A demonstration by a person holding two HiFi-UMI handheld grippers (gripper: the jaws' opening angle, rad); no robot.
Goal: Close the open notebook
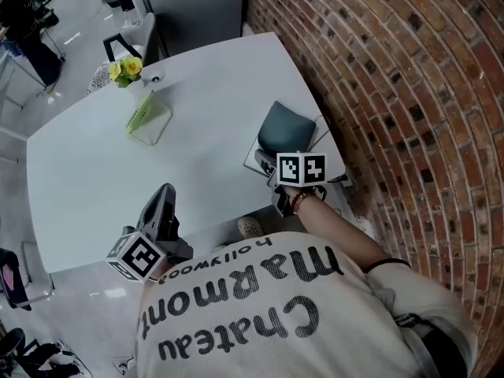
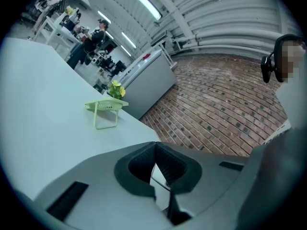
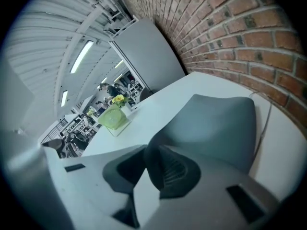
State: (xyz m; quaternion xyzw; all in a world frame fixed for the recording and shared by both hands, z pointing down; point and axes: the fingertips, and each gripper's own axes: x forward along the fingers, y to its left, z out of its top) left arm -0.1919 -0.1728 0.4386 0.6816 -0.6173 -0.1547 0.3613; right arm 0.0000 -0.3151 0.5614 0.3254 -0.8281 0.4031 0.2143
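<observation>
Showing the notebook [image 1: 285,127] lying at the counter's [image 1: 157,187] wall-side edge, white pages [image 3: 283,143] facing up, dark teal cover [image 3: 216,123] arching up off them, one corner sitting pinched in the right tool [image 3: 147,152].

On the table [image 1: 205,93], the notebook [image 1: 285,128] lies right beside the brick wall [image 1: 394,77], the stand [image 1: 146,116] far left.

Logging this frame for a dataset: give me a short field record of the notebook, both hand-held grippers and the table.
notebook: dark grey-green soft-cover notebook, open, cover raised off its white pages, beside the red brick wall
right hand-held gripper: shut on the cover's edge
left hand-held gripper: shut, empty, near the table's front edge
table: white table; pale green stand and yellow flowers at the far side
</observation>
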